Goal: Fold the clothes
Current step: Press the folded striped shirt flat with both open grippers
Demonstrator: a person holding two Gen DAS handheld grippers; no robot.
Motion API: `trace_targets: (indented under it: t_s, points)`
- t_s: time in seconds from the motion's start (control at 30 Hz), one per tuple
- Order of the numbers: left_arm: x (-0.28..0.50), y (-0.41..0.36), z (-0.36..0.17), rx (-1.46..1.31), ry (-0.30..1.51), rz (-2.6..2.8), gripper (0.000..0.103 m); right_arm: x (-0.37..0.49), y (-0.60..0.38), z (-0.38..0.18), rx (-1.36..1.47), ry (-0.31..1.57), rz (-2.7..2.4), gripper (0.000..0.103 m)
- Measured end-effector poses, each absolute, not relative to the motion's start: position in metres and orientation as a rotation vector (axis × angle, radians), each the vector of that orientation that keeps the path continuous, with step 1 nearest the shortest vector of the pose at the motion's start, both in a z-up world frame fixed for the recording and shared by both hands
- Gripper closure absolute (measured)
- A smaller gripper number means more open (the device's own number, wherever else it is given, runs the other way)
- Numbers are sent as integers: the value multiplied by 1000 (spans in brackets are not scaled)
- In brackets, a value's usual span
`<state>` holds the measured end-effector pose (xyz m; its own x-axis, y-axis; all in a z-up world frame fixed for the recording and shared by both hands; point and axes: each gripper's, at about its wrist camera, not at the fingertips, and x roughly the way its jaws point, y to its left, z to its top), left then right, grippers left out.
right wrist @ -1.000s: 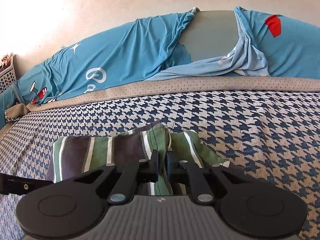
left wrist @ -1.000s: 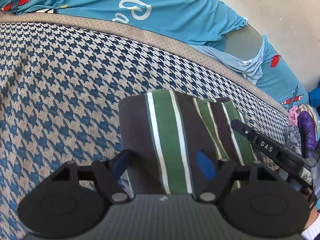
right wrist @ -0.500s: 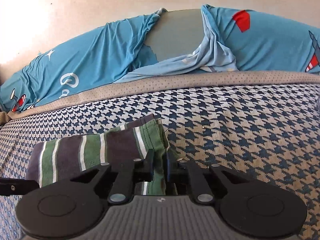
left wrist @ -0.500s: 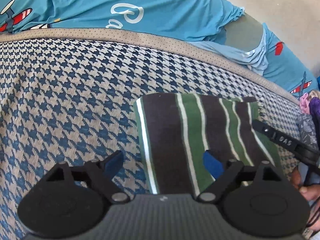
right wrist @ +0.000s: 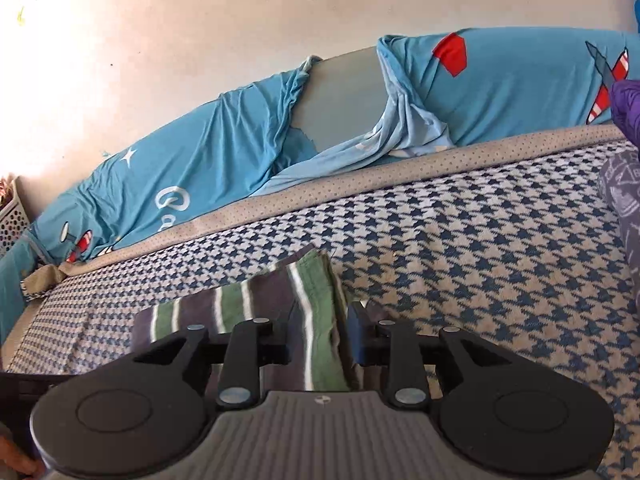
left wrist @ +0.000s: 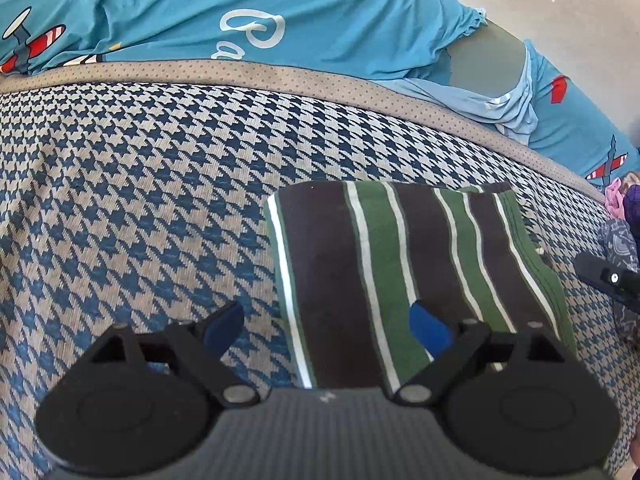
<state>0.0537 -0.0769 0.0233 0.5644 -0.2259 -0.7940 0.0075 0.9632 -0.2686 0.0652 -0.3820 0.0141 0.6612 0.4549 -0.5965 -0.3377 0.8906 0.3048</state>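
Striped cloth (left wrist: 404, 280) lies folded flat on the houndstooth bed (left wrist: 140, 200). Left gripper (left wrist: 328, 322) is spread wide above it; right gripper (right wrist: 318, 340) just eased apart, cloth edge between its jaws.

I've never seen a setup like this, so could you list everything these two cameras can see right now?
Striped cloth: one, green, dark brown and white, folded flat on the bed cover.
Bed cover: one, blue and beige houndstooth, with a beige dotted border at the far edge.
Blue sheet: one, bright blue with aeroplane prints and white lettering, bunched along the wall.
Wall: pale, behind the bed.
Clothes pile: a few pieces, purple, grey patterned, at the right edge.
Basket: one, white lattice, far left.
Left gripper: black, blue pads, open over the cloth's left edge.
Right gripper: black, has just been opening, the cloth's right edge between its fingers.
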Motion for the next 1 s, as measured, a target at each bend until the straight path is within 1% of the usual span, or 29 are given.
trace_targets:
  t_s: [0.23,0.37,0.47,0.53,0.57,0.8,1.0]
  points:
    - [51,-82,27,-229,967,-156,12,42,-369,3,144,799,498,76]
    - [51,-83,26,-214,977,-146,5,38,-362,-5,105,820,469,76]
    - [53,-85,21,-208,997,-153,3,44,-361,-16,81,870,401,76]
    - [53,-87,17,-205,1013,-154,2,49,-365,-24,83,905,367,81]
    - [53,-89,15,-201,1019,-151,1,51,-367,-27,95,915,364,81]
    - [50,-102,7,-123,1014,-138,0,43,-361,-27,22,889,339,80]
    - [46,-107,-1,-83,1015,-140,0,39,-356,-26,19,892,304,79]
